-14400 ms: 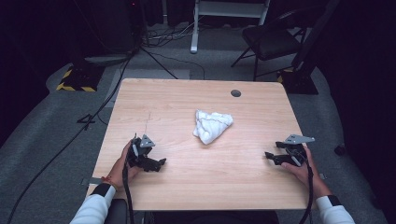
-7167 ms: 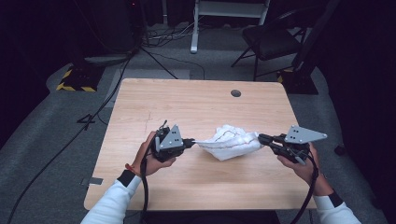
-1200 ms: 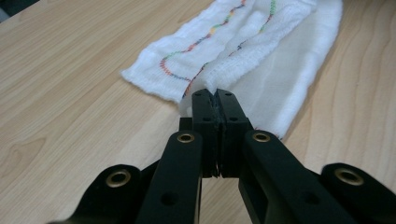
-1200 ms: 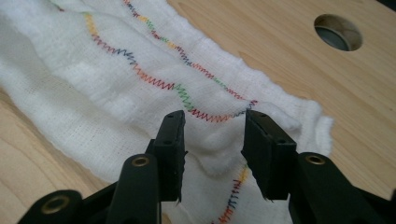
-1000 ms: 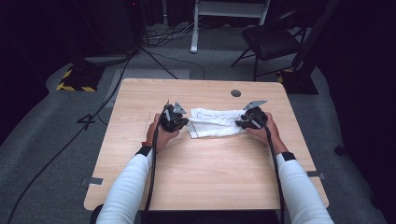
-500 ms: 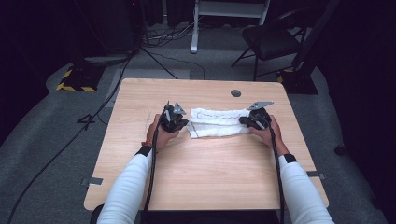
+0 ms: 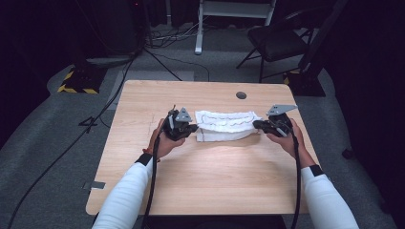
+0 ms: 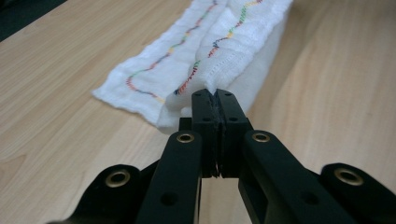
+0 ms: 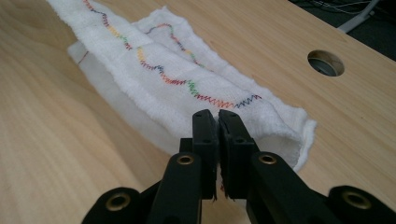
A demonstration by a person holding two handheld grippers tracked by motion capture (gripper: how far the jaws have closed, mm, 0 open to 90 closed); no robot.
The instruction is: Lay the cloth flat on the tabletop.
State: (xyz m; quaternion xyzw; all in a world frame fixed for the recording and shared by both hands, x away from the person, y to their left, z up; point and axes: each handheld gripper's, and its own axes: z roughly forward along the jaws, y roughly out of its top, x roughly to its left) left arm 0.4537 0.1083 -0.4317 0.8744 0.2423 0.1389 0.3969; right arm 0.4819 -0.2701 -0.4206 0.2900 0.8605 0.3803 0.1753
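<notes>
A white cloth [image 7: 227, 125] with rainbow zigzag stitching lies folded lengthwise in the middle of the wooden table [image 7: 205, 186], stretched between both grippers. My left gripper [image 7: 196, 128] holds the cloth's left end. In the left gripper view its jaws [image 8: 213, 95] are shut on a bunched corner of the cloth [image 8: 205, 46]. My right gripper [image 7: 255, 125] grips the right end. The right gripper view shows its jaws [image 9: 212, 115] shut on the folded edge of the cloth [image 9: 154, 70], which runs away from them.
A round cable hole [image 7: 241, 95] sits in the table beyond the cloth's right end, also seen in the right gripper view [image 9: 325, 63]. A black chair [image 7: 277, 40] and floor cables [image 7: 157, 52] lie beyond the far edge. Bare wood stretches in front of the cloth.
The right gripper has moved right and slightly toward the person with the cloth's end, drawing the cloth out longer. The left gripper has shifted a little and keeps its grip.
</notes>
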